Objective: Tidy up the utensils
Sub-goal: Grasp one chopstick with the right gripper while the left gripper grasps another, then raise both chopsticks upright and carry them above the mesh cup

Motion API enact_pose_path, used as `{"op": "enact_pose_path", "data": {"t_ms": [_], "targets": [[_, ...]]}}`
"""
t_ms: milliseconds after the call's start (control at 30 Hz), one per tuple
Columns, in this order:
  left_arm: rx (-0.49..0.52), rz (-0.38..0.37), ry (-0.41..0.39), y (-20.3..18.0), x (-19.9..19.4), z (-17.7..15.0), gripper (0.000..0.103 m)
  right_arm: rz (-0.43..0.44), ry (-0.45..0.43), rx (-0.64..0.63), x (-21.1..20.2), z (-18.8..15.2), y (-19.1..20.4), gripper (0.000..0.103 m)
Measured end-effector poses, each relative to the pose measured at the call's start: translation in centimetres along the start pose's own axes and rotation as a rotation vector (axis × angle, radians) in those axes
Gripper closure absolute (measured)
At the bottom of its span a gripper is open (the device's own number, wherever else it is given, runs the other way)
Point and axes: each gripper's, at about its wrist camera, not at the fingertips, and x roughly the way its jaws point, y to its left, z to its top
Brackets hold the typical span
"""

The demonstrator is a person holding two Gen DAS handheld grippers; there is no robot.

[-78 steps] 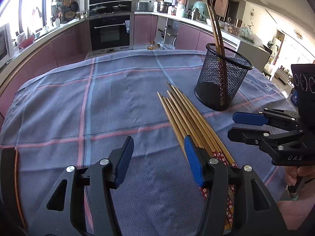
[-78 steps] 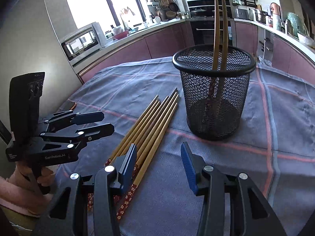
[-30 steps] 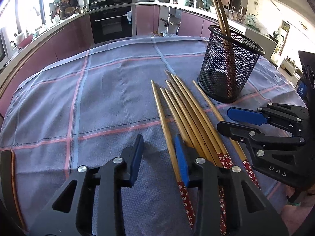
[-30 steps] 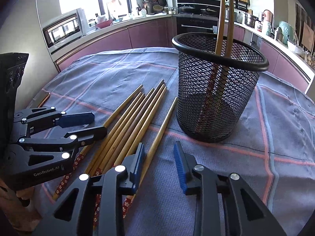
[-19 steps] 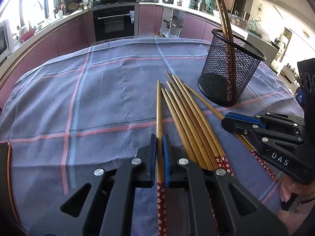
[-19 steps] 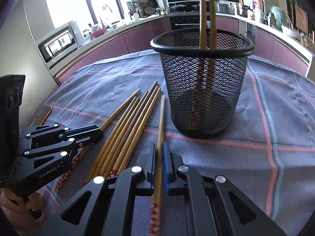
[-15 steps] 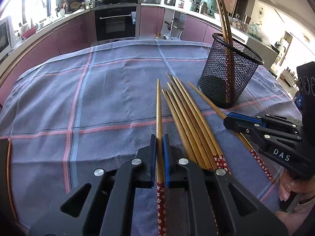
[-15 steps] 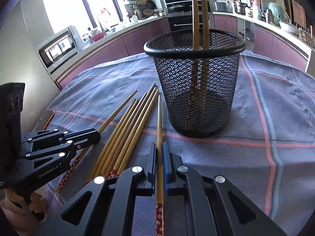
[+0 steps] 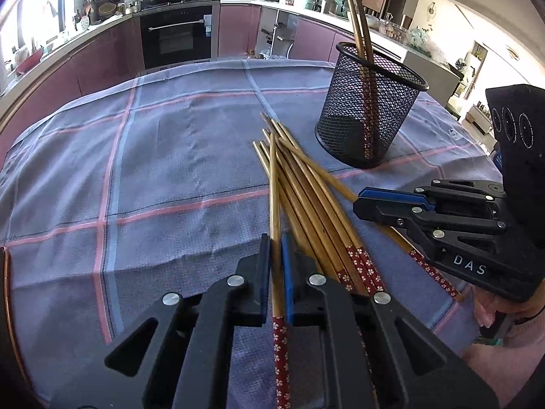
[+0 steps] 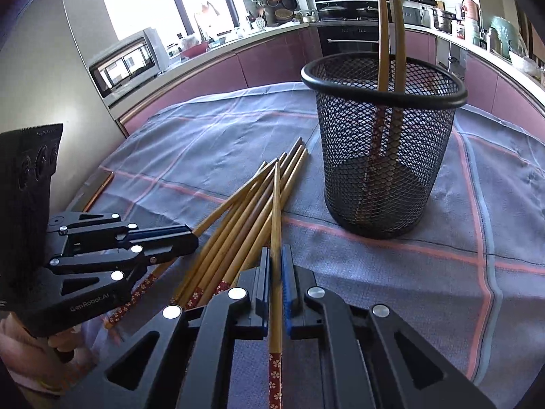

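On the checked cloth (image 9: 163,156), "DAS" and seemingly "GenRobot.AI" tongs (image 9: 366,201) (image 10: 189,235) each clamp one chopstick (image 9: 432,276) (image 10: 136,294).

The left gripper (image 9: 276,266) points down at a slant, its jaws clamped tight on a chopstick (image 9: 274,204) that runs straight out between them. The right gripper (image 10: 276,276) is tilted down likewise, jaws closed on another chopstick (image 10: 276,225). Each gripper lies just beside the other's jaws. A hand (image 9: 490,310) grips the right handle.

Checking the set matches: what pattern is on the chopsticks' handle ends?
Red with small white flowers, clearest in the left wrist view.
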Motion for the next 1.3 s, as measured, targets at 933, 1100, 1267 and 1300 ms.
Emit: {"op": "enact_pose_path", "data": {"t_ms": [933,1100,1267,1300], "targets": [[-0.001,-0.13,-0.089,-0.4,-3.4,3.5,0.095,0.027,-0.174,-0.015,-5.8,1.7,-0.9,0.097],[-0.006,-0.195,-0.133,-0.3,-5.9,4.0,0.095,0.039,-0.225,-0.002,-7.8,2.0,-1.6,0.097],[-0.004,-0.236,-0.187,-0.4,-8.6,4.6,0.096,0.04,-0.274,0.01,-9.2,2.4,-2.0,0.097],[-0.002,-0.24,-0.197,-0.5,-9.1,4.8,0.096,0.036,-0.285,0.01,-9.5,2.5,-2.1,0.097]]}}
